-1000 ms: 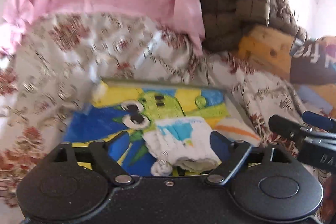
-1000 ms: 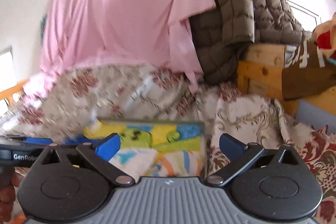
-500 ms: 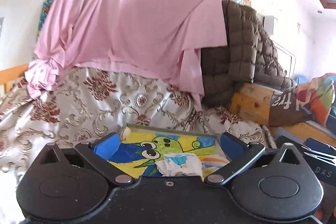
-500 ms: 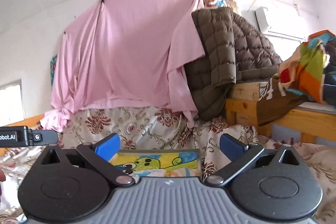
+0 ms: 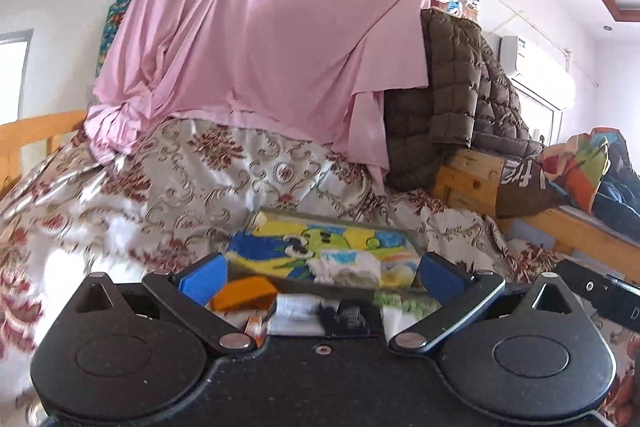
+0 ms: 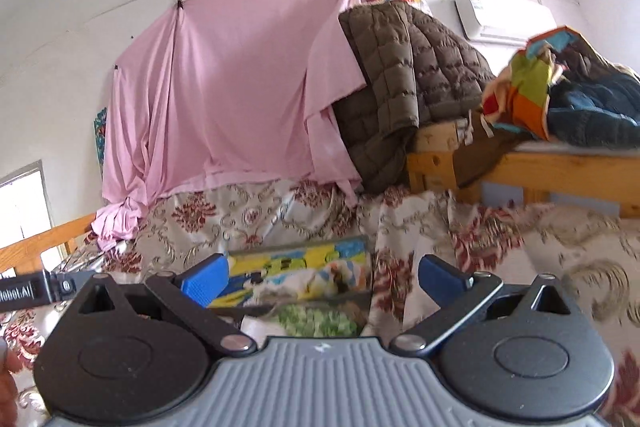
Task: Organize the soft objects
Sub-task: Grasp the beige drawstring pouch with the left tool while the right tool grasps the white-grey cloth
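— Where do we find the soft things?

— In the cartoon-printed box (image 5: 320,247) on the floral bedspread (image 5: 180,187): a white, blue-marked cloth (image 5: 348,267) lies inside, and an orange piece (image 5: 244,293) and a green piece (image 6: 316,321) sit nearer us.

— And our grippers?

— Our left gripper (image 5: 322,273) has just been opening and stands wide, nothing pressed between its blue pads (image 5: 204,277). Our right gripper (image 6: 324,275) is spread wide too, gripping nothing. Behind, a pink sheet (image 5: 272,47) hangs beside a brown quilted jacket (image 6: 404,67).

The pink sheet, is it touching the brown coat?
Touching. In the right wrist view the pink sheet has its edge tucked under the brown coat, which overlaps it.
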Demonstrator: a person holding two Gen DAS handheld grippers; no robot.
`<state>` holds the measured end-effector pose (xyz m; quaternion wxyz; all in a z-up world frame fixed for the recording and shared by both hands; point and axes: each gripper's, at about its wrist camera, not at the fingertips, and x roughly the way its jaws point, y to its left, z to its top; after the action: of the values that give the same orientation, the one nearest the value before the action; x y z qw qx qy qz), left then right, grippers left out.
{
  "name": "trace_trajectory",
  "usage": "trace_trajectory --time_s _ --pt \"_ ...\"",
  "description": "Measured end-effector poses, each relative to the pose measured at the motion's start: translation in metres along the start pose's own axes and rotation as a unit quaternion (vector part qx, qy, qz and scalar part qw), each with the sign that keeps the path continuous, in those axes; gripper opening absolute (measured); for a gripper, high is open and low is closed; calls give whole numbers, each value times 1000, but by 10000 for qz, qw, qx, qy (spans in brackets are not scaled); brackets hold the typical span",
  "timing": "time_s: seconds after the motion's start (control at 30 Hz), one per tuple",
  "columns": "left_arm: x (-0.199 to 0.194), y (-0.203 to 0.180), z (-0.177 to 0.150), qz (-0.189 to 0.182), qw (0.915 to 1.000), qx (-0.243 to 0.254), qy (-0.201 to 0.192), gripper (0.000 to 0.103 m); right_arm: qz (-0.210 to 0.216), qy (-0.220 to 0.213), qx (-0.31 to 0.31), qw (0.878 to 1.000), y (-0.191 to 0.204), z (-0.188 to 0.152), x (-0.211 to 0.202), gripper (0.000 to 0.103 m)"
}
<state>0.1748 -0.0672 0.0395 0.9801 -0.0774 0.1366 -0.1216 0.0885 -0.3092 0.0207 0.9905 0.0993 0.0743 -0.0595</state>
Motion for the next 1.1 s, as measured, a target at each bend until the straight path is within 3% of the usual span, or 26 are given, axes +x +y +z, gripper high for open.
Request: trace_trajectory --time_s 0.23,0.53,1.1 --pt "-20 11 -41 -19 9984 -76 561 102 -54 597 324 9977 1 -12 -12 103" --pt "-16 14 -79 -120 9922 -27 1239 102 -268 1597 251 9865 4 -29 15 103" --pt "23 12 -82 -279 9833 -25 1798 102 -268 2283 31 9732 13 -42 41 103"
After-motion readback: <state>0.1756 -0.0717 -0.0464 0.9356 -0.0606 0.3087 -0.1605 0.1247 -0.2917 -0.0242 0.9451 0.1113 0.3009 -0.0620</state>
